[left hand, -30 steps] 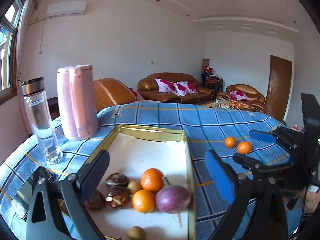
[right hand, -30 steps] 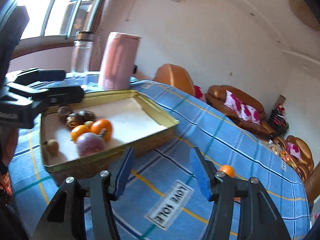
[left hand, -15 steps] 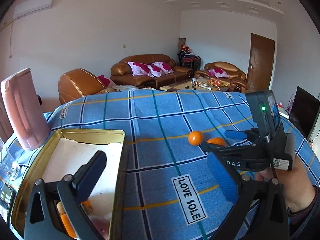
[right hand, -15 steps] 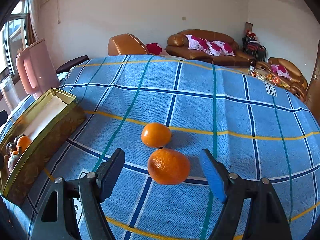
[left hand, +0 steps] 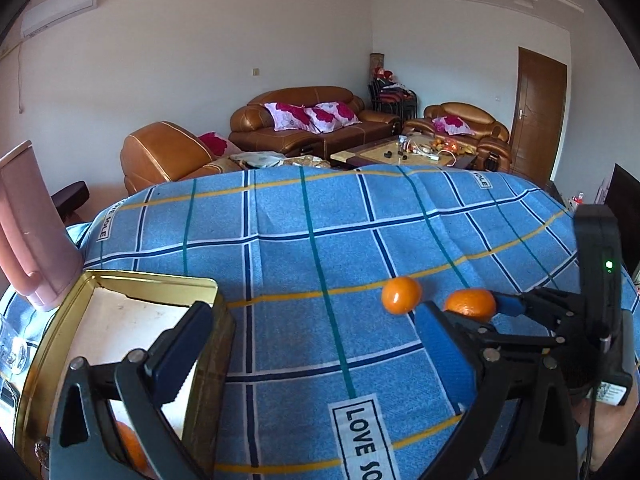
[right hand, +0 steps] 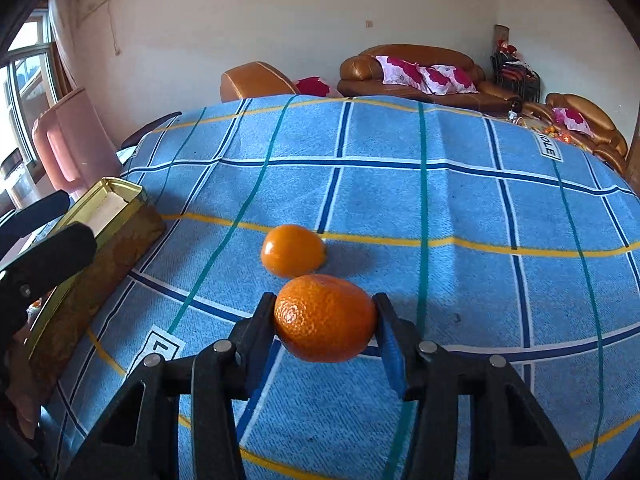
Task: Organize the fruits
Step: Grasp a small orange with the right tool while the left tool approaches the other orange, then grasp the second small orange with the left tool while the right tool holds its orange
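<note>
My right gripper is shut on an orange on the blue checked cloth; both pads touch its sides. In the left wrist view the same gripper and orange sit at the right. A second orange lies just beyond it, also in the left wrist view. My left gripper is open and empty, its left finger over the gold tin tray. An orange lies in the tray's near end, mostly hidden.
A pink kettle stands behind the tray at the left, also in the right wrist view. A glass bottle shows at the left edge. The tray sits left of the oranges. Sofas stand beyond the table.
My right gripper swung from the tray to the two oranges and closed on the nearer one. My left gripper turned right, away from the tray's fruit, and stayed open.
</note>
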Motion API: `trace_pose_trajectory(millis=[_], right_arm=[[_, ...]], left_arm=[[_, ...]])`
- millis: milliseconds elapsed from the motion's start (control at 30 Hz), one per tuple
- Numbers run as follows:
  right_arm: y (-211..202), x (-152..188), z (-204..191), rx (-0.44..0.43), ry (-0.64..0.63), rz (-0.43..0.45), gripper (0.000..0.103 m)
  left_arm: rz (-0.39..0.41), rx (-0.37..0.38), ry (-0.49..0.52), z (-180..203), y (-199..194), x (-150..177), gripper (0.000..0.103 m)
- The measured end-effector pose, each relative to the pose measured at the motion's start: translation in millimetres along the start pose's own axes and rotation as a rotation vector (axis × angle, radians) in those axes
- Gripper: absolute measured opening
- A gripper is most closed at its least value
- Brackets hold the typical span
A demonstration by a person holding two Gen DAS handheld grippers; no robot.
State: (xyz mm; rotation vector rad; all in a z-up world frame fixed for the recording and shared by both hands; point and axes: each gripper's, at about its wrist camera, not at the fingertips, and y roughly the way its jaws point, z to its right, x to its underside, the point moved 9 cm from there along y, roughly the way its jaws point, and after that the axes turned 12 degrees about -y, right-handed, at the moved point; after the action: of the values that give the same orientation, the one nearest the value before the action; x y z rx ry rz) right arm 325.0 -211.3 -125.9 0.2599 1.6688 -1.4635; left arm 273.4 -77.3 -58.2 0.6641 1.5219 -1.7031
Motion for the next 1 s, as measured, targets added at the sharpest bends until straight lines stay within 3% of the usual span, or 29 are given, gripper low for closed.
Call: trace_pose_trajectory(millis=[300, 467, 667, 833, 1000], right_arm=[[-21.0, 6.9, 46.2, 0.152, 0.056, 0.028, 0.05], [-22.9, 8.7, 50.9, 0.156, 0.063, 0.028, 0.05], [-23.9, 8.6, 51.6, 0.155, 0.07, 0.037, 0.05], [-25.1, 8.1, 48.8, 0.16, 0.057, 0.04, 0.05], [-30.1, 5.3, 44.3, 0.148, 0.05, 0.068, 0.05]], left_arm=[[-0.066, -0.016, 0.041, 37.6, 51.5, 5.6, 0.102], [-0.139, 0.001, 0.054, 53.3, 81.8, 15.9, 0.097], [-0.217, 0.042, 0.053, 64.4, 107.7, 25.1, 0.082], [-0.286, 0.12, 0.05, 72.8, 114.7, 34.5, 0.041], [-0.272, 0.153, 0.04, 72.9, 108.1, 33.1, 0.041]])
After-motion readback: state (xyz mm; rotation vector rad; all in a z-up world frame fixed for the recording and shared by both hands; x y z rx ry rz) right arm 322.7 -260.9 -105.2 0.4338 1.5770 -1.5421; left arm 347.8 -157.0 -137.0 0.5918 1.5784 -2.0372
